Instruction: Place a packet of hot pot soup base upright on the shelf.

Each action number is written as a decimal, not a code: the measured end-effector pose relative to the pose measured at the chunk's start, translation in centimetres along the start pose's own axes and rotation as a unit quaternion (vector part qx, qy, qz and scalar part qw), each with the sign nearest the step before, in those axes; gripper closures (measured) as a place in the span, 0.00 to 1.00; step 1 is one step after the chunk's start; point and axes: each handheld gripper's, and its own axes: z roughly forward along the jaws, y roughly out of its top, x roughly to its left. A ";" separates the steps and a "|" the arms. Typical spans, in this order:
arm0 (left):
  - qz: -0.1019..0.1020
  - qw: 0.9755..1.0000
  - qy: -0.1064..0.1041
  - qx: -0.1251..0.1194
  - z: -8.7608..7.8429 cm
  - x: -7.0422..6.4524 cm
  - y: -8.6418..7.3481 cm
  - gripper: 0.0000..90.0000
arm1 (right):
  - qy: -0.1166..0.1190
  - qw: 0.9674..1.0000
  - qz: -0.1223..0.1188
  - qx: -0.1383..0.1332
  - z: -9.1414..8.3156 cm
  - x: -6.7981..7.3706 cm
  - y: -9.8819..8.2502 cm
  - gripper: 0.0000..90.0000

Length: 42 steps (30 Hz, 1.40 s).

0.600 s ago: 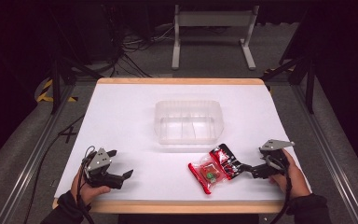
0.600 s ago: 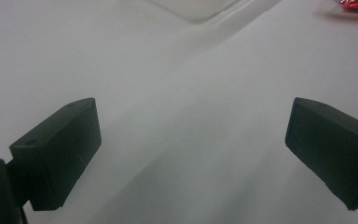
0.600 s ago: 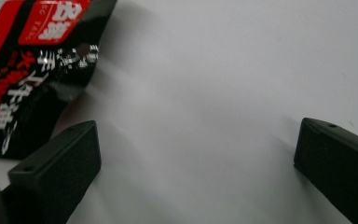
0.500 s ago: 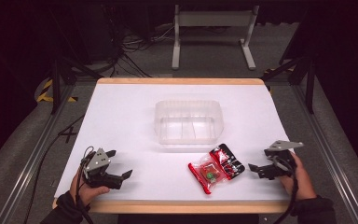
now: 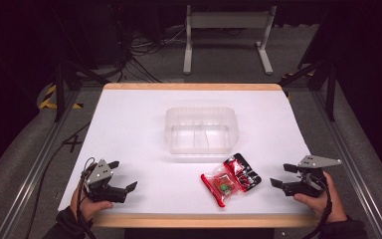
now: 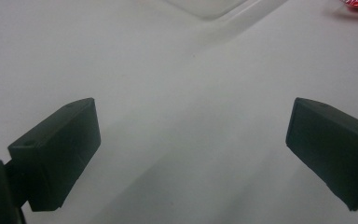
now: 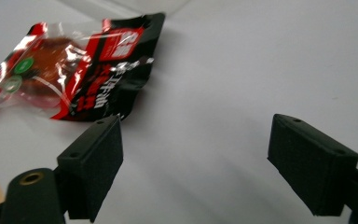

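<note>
The right gripper (image 5: 284,176) rests low at the near right edge of the white table (image 5: 129,124). Its jaws stand wide apart and nothing is between them. Near its tips, to their left, the red and black snack packet (image 5: 230,178) lies flat on the table, not touched. The left gripper (image 5: 122,175) sits at the near left corner, jaws also spread and empty. Just beyond the packet stands a clear plastic container (image 5: 201,129), in the middle of the table.
</note>
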 end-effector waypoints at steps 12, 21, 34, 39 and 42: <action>0.014 1.000 -0.001 0.000 0.1 -0.5 0.2 0.04 | 0.075 0.995 -0.022 0.069 2.3 2.7 0.5 0.26; 0.018 1.000 -0.009 0.001 0.2 -0.8 0.3 0.04 | 0.096 0.992 -0.025 0.075 3.8 3.7 1.2 0.26; 0.022 1.000 -0.013 0.006 0.4 -1.0 0.3 0.04 | 0.150 0.988 0.019 0.025 6.5 3.5 3.0 0.22; 0.020 1.000 -0.013 0.005 0.3 -0.9 0.3 0.04 | 0.144 0.988 0.037 0.035 6.7 3.2 2.8 0.29; 0.023 1.000 -0.013 0.007 0.3 -0.9 0.3 0.04 | 0.145 0.987 0.044 0.047 6.2 3.4 2.6 0.31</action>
